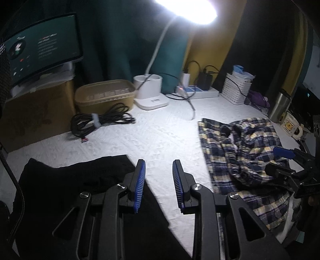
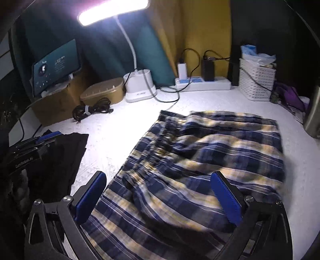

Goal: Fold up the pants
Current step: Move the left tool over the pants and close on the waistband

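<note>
While the plaid pants (image 2: 200,160) are lying rumpled on the right of the white bench (image 1: 156,136), the right gripper (image 2: 160,196) is hovering over their near edge, fingers spread wide and gripping nothing. The left gripper (image 1: 159,186) is holding its fingers narrowly apart, empty, beside a black garment (image 1: 70,190) at near left.

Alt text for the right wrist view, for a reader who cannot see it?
The right gripper hangs wide open over crumpled blue-and-yellow plaid pants on a white table. A black garment lies left, under the left gripper; a lit desk lamp stands behind.
</note>
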`<state>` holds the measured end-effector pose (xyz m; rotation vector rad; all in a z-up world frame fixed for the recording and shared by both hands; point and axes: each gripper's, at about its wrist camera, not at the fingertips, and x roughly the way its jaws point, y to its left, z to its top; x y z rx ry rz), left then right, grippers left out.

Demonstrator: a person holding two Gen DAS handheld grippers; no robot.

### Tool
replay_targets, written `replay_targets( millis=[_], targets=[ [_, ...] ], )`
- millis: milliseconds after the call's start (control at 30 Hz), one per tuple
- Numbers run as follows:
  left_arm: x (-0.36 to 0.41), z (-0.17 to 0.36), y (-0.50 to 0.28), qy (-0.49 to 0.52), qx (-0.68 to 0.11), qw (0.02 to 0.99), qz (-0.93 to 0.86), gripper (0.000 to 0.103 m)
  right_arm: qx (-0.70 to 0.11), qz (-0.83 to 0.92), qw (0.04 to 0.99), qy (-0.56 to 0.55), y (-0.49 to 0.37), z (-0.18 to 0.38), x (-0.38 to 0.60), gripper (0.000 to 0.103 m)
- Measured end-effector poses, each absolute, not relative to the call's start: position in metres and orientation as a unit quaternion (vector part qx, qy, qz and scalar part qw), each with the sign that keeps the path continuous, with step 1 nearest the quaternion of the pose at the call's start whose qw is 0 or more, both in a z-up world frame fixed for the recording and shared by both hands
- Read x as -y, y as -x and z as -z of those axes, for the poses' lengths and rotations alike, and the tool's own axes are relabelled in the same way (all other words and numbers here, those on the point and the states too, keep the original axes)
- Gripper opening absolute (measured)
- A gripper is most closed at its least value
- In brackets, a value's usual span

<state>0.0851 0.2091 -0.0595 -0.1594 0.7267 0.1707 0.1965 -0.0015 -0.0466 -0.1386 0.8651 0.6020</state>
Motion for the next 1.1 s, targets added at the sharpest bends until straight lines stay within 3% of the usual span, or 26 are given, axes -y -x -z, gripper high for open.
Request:
replay_targets(
  millis=[100,233,733,800,833,867,900,967,1100],
  targets=[
    [-0.187,0.058,-0.096,0.069,-0.362,0.927,-0.068,0.028,-0.403,-0.277,0.871,0.051,-0.195,0.039,0.027,0.103],
    [-0.157,0.055,-0.114,0.065,-0.364,0.929,-0.035,0.046,-0.395,-0.250,0.884,0.027,-0.198,0.036,0.073,0.103],
    [-0.082,0.098,-0.189,0.039,-0.434,0.899,0.044,0.047,-0.410,-0.173,0.895,-0.035,-0.216,0.062,0.191,0.103],
    [-0.080,0.101,-0.192,0.036,-0.434,0.899,0.049,0.045,-0.412,-0.176,0.893,-0.037,-0.217,0.065,0.192,0.103],
    [-0.080,0.103,-0.193,0.035,-0.433,0.899,0.055,0.031,-0.413,-0.177,0.892,-0.037,-0.217,0.067,0.192,0.103],
    [-0.078,0.106,-0.196,0.032,-0.437,0.897,0.060,0.023,-0.415,-0.179,0.892,-0.038,-0.217,0.069,0.191,0.103],
    [-0.078,0.109,-0.197,0.030,-0.440,0.895,0.062,0.022,-0.416,-0.181,0.891,-0.038,-0.218,0.070,0.189,0.103],
    [-0.078,0.112,-0.199,0.030,-0.443,0.894,0.065,0.008,-0.419,-0.187,0.888,-0.037,-0.218,0.073,0.183,0.103],
    [-0.086,0.098,-0.192,0.029,-0.425,0.904,0.042,0.008,-0.423,-0.201,0.883,-0.032,-0.217,0.072,0.170,0.103]
  ],
)
